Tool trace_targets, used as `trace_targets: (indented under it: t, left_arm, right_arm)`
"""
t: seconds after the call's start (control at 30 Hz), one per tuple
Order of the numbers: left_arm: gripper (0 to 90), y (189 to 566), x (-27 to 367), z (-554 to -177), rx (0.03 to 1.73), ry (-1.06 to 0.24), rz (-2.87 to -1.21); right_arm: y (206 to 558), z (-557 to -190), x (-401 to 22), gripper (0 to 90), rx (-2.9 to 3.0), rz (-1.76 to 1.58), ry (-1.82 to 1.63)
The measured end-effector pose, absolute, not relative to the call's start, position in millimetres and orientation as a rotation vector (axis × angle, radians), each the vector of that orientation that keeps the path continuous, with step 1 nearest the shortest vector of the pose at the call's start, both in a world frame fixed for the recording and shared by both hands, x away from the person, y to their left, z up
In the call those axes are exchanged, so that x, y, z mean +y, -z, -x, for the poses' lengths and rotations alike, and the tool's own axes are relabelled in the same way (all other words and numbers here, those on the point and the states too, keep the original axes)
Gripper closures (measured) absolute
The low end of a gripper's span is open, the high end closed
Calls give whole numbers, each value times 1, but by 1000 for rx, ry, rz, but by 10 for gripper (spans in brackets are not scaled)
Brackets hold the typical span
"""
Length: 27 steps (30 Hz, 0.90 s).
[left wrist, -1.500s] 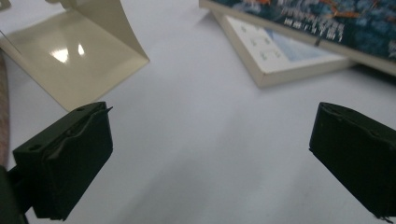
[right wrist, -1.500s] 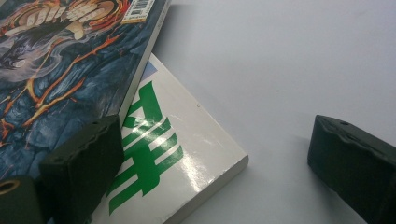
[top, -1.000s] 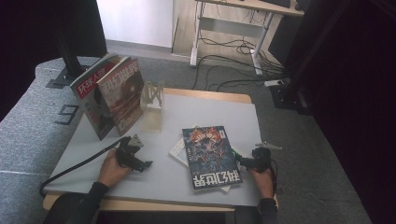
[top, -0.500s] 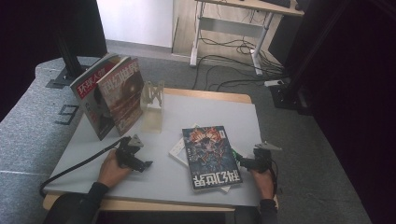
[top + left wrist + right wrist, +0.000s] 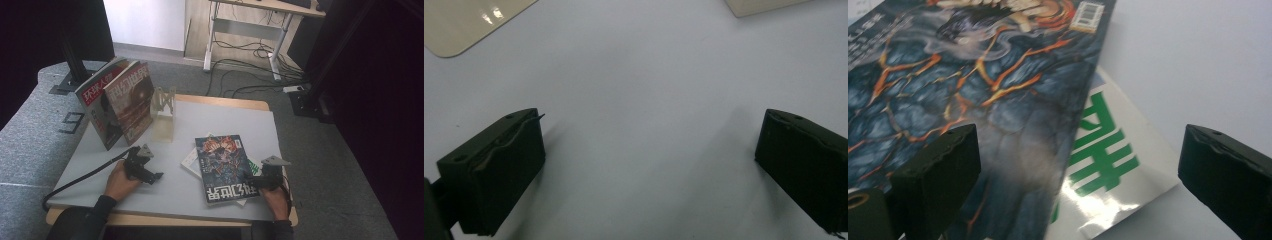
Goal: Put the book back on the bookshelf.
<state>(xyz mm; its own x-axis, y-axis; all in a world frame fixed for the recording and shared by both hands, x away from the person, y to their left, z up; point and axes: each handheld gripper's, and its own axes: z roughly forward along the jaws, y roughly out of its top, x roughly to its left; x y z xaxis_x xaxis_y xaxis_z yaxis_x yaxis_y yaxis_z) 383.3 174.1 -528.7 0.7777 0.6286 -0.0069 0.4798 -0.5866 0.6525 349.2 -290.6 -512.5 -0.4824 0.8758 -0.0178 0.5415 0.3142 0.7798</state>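
Right claw [image 5: 1075, 165]: my jaws are spread wide and pinch nothing; one hangs over the dark magazine, the other over bare table past the white booklet's corner.
Right claw from above [image 5: 256, 184]: at the near right corner of the magazine, my hand behind it at the table's front edge.
Dark magazine [image 5: 223, 167]: flat on the table, front right of the middle, its cover showing blue rock with orange cracks [image 5: 973, 85], title end toward me.
White booklet [image 5: 1108, 160]: under the magazine, green print on it, one corner sticking out to the right between my jaws.
Left claw [image 5: 651, 150]: jaws spread wide, nothing between them, bare grey table beneath.
Left claw from above [image 5: 150, 176]: well apart from the magazine, on the left half of the table, cable trailing off to the left.
Table [image 5: 210, 122]: grey top with wooden edge.
Standing magazines [image 5: 120, 100]: two upright at the far left, leaning, beside a pale stand [image 5: 164, 102].
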Motion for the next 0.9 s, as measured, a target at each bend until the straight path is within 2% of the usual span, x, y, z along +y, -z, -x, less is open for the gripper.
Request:
trace_targets:
  t: [0.9]
  left_arm:
    - [0,529,174,-383,822,-295,-2312]
  right_arm:
    - [516,-293,-279,36,2205,-1238,-1025]
